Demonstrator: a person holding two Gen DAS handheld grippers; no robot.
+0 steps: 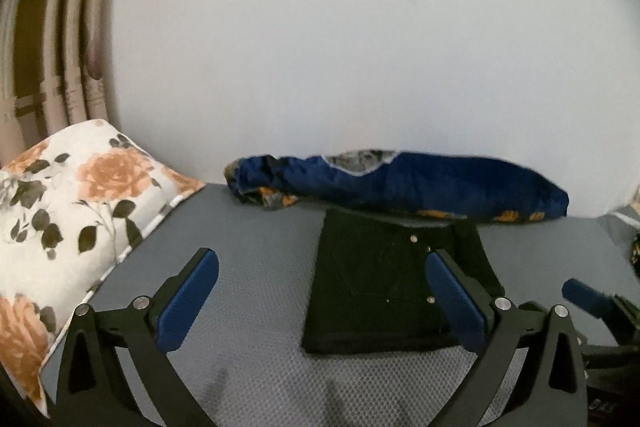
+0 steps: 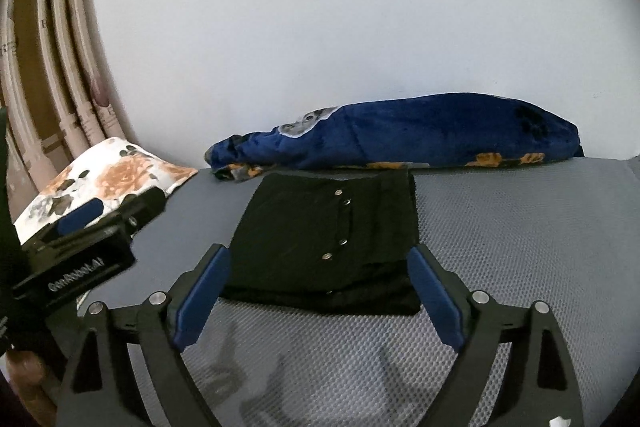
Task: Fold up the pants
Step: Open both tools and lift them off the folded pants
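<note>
The black pants (image 1: 384, 283) lie folded into a compact rectangle on the grey mesh bed surface (image 1: 256, 267), metal snaps showing on top. In the right wrist view the same pants (image 2: 328, 239) sit straight ahead. My left gripper (image 1: 322, 263) hangs above the bed, a little to the left of the pants, jaws wide open with nothing between them. My right gripper (image 2: 318, 255) is open too, held back from the near edge of the pants, its blue pads (image 2: 200, 299) clear of the cloth. The left gripper's body (image 2: 80, 247) shows at the left of the right wrist view.
A rolled blue blanket (image 1: 420, 183) with orange flowers lies along the white wall just behind the pants. A floral pillow (image 1: 68, 211) rests at the left, curtains (image 1: 68, 47) behind it. Grey mesh spreads in front and to the right of the pants (image 2: 520, 227).
</note>
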